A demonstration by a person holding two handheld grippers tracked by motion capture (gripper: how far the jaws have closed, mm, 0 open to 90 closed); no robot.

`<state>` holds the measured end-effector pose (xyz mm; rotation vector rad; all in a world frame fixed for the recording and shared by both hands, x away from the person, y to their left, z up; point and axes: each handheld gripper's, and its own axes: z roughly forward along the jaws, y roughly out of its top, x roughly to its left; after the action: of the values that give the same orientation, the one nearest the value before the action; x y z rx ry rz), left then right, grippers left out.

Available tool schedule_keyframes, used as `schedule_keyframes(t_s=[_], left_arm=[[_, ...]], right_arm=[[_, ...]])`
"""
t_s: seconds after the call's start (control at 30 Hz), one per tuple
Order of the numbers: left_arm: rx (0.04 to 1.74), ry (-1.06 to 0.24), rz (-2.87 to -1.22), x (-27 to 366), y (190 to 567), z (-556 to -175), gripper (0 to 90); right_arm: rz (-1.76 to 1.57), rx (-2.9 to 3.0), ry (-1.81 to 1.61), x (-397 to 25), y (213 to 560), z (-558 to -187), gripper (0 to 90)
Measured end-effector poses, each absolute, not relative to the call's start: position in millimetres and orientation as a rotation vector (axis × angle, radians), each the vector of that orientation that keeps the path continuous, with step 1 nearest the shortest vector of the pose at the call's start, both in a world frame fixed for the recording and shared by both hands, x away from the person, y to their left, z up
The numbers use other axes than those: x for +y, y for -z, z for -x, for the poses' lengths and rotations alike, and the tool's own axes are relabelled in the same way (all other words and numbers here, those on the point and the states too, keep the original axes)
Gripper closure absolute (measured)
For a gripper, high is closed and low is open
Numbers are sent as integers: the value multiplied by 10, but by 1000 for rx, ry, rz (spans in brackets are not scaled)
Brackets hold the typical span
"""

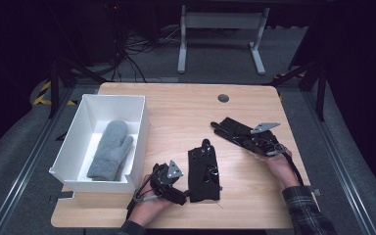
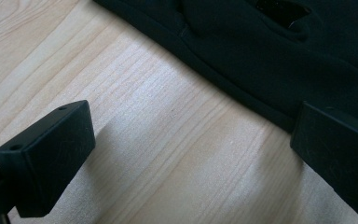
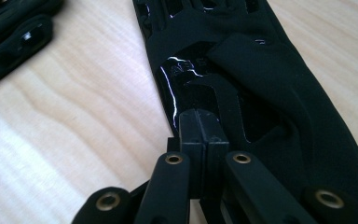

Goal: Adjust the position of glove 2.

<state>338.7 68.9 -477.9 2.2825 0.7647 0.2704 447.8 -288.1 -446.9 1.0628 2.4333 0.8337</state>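
Right gripper closed on black glove, held just above table at right. Left gripper open, beside second black glove lying flat. Risk judged: thin fabric pinched at edge, slip possible when carried toward white box.

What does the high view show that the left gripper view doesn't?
High view: a white bin holding a grey mitten, a second black glove under the right gripper, and both of the person's hands.
Left gripper view: a close look at the left gripper, its jaws wide open with bare wood between them and one jaw over the glove's edge.
Both: the near black glove lying flat on the wooden table.
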Motion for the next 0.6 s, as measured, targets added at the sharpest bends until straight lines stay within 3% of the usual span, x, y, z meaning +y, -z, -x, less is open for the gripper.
schedule_keyframes(t_s=[0.6], left_arm=[[765,-269,-2282,689,4779,-3387,2]], right_arm=[[-980,2511,-792,-2818,4444,-4015,900]])
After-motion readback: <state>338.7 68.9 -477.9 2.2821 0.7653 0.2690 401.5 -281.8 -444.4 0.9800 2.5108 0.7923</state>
